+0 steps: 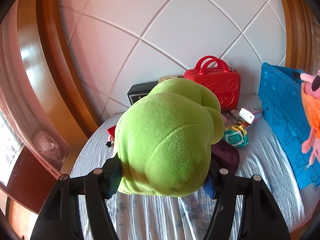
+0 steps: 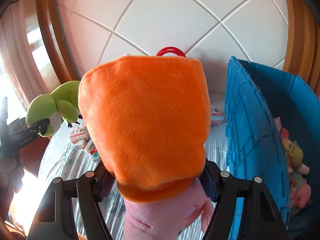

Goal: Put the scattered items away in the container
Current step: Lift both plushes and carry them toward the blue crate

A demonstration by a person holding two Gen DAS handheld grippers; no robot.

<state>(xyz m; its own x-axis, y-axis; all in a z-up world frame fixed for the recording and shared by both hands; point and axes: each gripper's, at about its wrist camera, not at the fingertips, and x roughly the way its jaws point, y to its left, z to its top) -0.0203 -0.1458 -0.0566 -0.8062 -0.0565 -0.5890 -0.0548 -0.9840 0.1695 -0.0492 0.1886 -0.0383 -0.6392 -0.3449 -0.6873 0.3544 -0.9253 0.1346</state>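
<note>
My left gripper (image 1: 164, 177) is clamped on the green plush (image 1: 166, 138); my right gripper (image 2: 158, 182) is clamped on the pink plush in an orange dress (image 2: 144, 120). Both toys hang clear above the bed (image 1: 260, 160). The blue container (image 2: 258, 132) stands on the bed to the right of both grippers, its open interior already holding several toys. The right gripper is the nearer one, just beside the container wall; the left gripper lies further left, with the right-hand toy between it and the container. Judged sequence: right load goes in first, travelling rightward over the rim. Loose packets (image 1: 236, 136) remain on the bed.
</note>
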